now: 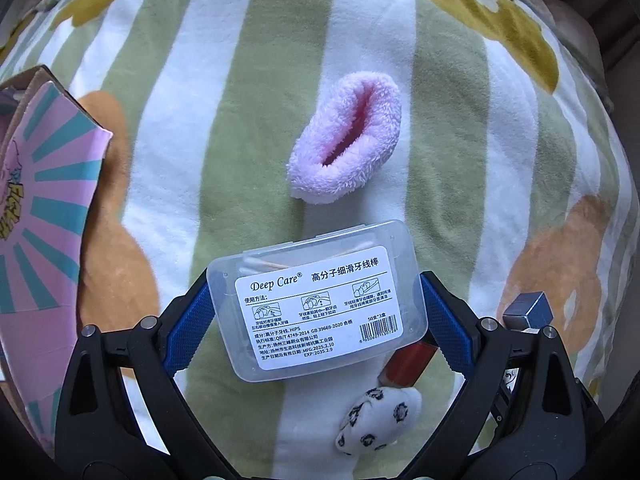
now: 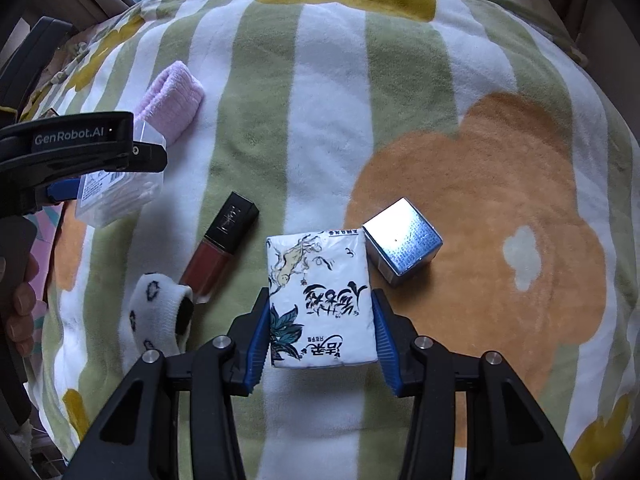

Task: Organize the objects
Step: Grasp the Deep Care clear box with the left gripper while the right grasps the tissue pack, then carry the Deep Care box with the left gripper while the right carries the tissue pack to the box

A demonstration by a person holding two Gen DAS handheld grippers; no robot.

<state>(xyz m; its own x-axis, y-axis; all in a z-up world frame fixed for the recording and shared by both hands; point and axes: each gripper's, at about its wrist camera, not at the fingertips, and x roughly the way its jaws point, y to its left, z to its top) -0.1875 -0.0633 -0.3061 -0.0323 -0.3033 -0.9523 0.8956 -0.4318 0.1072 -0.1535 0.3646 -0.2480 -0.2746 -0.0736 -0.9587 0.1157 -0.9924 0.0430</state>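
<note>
**Items on the striped blanket, both grippers loaded**

Left wrist view: nearest the lens, a white sock with black flower prints [image 1: 380, 416] lies on the blanket [image 1: 224, 120], just below the left gripper [image 1: 316, 316]. Its blue-padded fingers [image 1: 188, 324] clamp a clear plastic floss-pick box [image 1: 320, 300] by its short ends — "Deep Care" label up. A dark red lip-gloss tube [image 1: 408, 364] shows beneath the box's lower right corner; a silver-blue cube box [image 1: 528, 310] sits to the right. Beyond the box, a pink fluffy sock [image 1: 348, 140] lies apart on a green stripe. A pink-and-teal printed carton [image 1: 44, 208] stands at the left edge.

Right wrist view: right gripper [image 2: 320, 336] closed on a white tissue pack [image 2: 320, 300] with ink-style print, pads [image 2: 260, 340] pressing both long sides. The cube box [image 2: 404, 240] touches the pack's upper right corner. Lip-gloss tube [image 2: 220, 248] and patterned sock [image 2: 160, 312] lie to the left — sock cuff against the tube's base. Farther left, the other gripper [image 2: 64, 194] holds the floss-pick box [image 2: 116, 192] above the blanket [image 2: 320, 80], with the pink sock [image 2: 172, 100] behind it.
</note>
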